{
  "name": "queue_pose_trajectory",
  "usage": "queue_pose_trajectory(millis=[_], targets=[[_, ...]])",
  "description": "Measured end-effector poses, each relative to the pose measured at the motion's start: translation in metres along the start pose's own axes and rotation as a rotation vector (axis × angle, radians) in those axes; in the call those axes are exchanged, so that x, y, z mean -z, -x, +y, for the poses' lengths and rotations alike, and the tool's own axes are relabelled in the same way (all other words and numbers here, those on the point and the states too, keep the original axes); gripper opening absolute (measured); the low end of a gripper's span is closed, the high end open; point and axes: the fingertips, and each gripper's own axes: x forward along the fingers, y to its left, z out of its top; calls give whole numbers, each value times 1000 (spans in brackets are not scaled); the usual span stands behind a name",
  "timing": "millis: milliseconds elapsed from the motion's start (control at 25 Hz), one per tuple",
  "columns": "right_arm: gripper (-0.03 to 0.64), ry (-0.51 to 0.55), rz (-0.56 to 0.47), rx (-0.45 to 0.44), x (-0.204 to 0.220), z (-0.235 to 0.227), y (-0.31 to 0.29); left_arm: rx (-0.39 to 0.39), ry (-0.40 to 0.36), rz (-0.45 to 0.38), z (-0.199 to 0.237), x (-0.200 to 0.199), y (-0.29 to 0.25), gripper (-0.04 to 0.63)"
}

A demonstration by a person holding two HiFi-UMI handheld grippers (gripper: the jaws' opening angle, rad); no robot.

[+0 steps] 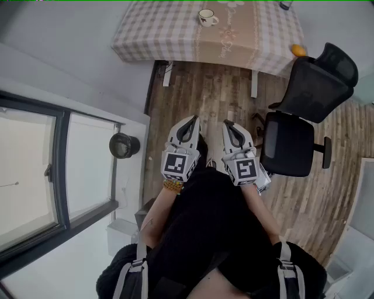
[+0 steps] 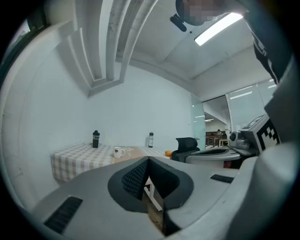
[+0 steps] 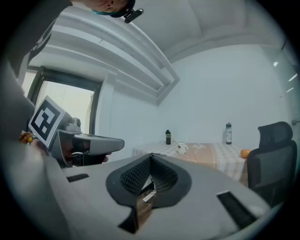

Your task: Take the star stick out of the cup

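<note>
A white cup (image 1: 207,17) with a small red mark stands on the checkered table (image 1: 152,35) far ahead of me. It also shows small in the left gripper view as the cup (image 2: 119,151) and in the right gripper view as the cup (image 3: 182,148). No star stick can be made out at this distance. My left gripper (image 1: 191,121) and right gripper (image 1: 229,125) are held side by side close to my body, over the wooden floor, well short of the table. Both are shut with nothing between the tips: left gripper (image 2: 148,160), right gripper (image 3: 150,157).
A black office chair (image 1: 304,111) stands to the right of the table. An orange (image 1: 298,50) lies at the table's right edge. A black bottle (image 2: 96,139) and a second bottle (image 2: 150,139) stand on the table. A window (image 1: 35,175) and a round black object (image 1: 124,145) are on the left.
</note>
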Motion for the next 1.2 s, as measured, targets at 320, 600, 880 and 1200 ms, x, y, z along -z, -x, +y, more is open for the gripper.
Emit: queue_pose_trajectory(millis=[320,600,880,1200], targets=[[6,17,11,-73,-1,-3,-25,9,9,7,7,-2,-28,0],[6,6,52,-58,-7,-33,-69,13,30,13,33,-7,-74,0],[6,37,78,-39,-21,-65,-129,14,54,14,73,-14,-129,0],[6,24,75,-24,-44,-91,-203,45,46,28,116,-27,-185,0]])
